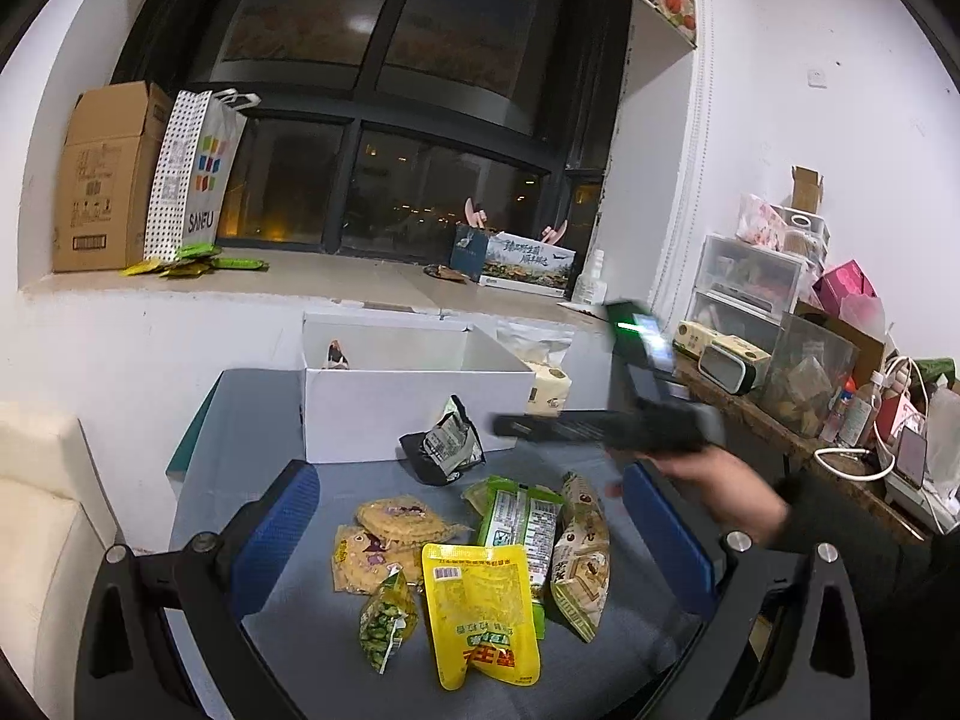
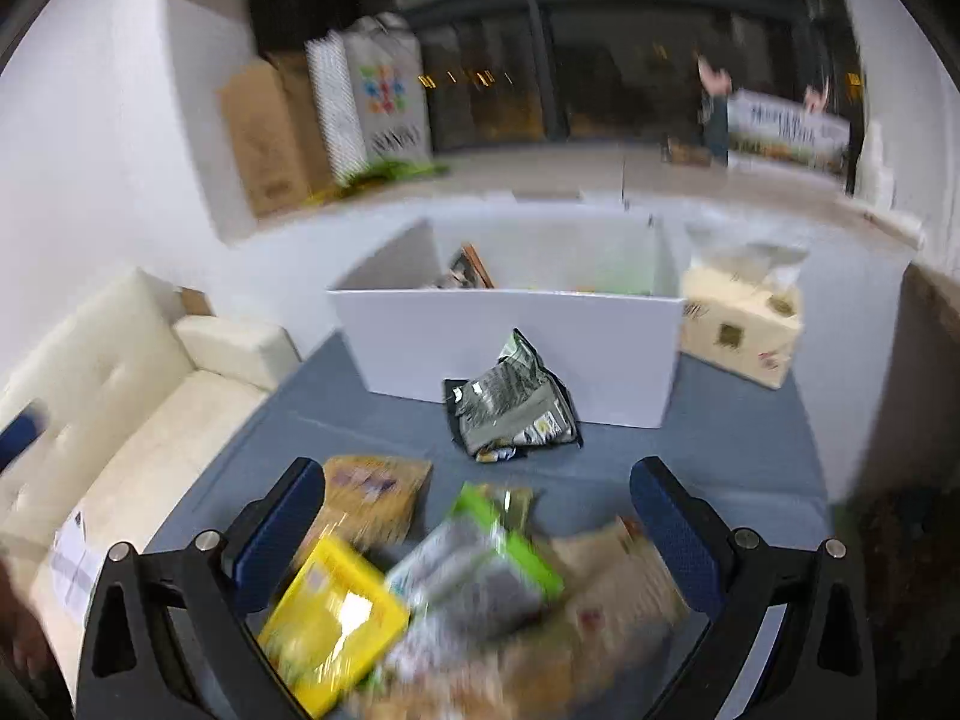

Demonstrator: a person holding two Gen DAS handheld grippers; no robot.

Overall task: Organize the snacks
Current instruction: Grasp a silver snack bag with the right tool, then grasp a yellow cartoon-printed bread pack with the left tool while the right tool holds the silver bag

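Observation:
Several snack packets lie on a blue-grey table point(image 1: 336, 480): a yellow pouch point(image 1: 480, 612), a green packet point(image 1: 522, 525), a beige packet point(image 1: 581, 558), flat cracker packs point(image 1: 384, 540), a small green pea bag point(image 1: 387, 618) and a black-silver bag point(image 1: 447, 441) in front of a white box point(image 1: 414, 405). My left gripper point(image 1: 474, 525) is open above the pile. My right gripper point(image 2: 477, 525) is open over the same pile, which is blurred there; the yellow pouch point(image 2: 333, 618) and the black-silver bag point(image 2: 513, 405) show. The white box point(image 2: 516, 348) holds a packet point(image 2: 465, 270). The right tool point(image 1: 606, 423) shows at mid-right.
A tissue pack point(image 2: 741, 324) stands right of the box. A cream sofa point(image 2: 120, 396) is to the left. The window sill holds a cardboard box point(image 1: 105, 180), a shopping bag point(image 1: 192, 174) and loose packets. A cluttered shelf point(image 1: 810, 360) runs along the right.

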